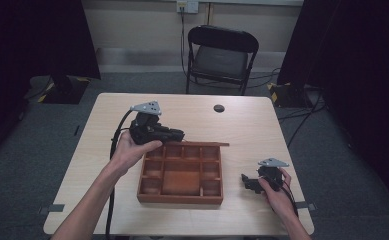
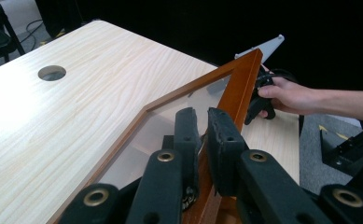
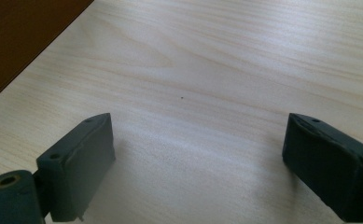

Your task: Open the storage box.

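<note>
Right now left tongs [image 2: 201,140] pinch lid frame [image 2: 237,88] of wooden tray [image 1: 181,174] mid-surface; right tongs [image 3: 198,163] released, near right edge. Risk: thin frame twists, slips out.

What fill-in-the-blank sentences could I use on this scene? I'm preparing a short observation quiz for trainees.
1. The left gripper is shut on the wooden frame of the ____ lid.
2. The lid belongs to a wooden box divided into ____.
3. The right gripper hangs over bare table with its jaws ____.
4. Behind the table stands a black folding ____.

Missing words: glass; compartments; open; chair
</note>
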A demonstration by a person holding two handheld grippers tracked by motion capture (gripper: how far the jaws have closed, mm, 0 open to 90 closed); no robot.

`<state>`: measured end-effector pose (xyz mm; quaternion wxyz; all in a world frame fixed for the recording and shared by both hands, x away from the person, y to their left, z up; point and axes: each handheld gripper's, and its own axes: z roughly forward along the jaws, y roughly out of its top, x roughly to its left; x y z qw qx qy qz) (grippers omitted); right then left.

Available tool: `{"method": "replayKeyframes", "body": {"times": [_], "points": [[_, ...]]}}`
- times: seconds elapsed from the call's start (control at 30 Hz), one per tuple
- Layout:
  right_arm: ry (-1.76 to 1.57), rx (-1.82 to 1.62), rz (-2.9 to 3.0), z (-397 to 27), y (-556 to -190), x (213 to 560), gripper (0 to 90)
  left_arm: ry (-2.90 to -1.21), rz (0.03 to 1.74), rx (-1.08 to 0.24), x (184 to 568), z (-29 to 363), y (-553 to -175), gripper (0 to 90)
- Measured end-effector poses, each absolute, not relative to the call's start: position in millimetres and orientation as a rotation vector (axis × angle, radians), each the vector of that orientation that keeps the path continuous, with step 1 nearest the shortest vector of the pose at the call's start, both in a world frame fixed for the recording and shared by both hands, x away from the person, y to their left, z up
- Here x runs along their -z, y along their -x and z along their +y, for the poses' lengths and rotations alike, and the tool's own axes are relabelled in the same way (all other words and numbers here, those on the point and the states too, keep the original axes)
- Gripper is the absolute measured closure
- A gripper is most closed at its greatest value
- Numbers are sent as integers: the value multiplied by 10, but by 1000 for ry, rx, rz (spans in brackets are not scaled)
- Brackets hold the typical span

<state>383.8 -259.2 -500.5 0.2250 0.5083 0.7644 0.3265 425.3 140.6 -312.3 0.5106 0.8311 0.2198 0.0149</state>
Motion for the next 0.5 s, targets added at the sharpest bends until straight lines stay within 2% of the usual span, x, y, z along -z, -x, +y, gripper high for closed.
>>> {"method": "replayKeyframes", "body": {"times": [0.4, 0.43, 0.5], "points": [[-1404, -900, 2108, -2591, -3837, 5004, 85, -2004, 549, -88, 3087, 1388, -4256, 783], [-1402, -901, 2109, -2592, -3838, 5005, 85, -2009, 550, -94, 3085, 1382, -4257, 774], [-1404, -900, 2108, -2591, -3837, 5004, 84, -2007, 558, -73, 3105, 1373, -4277, 698]]}}
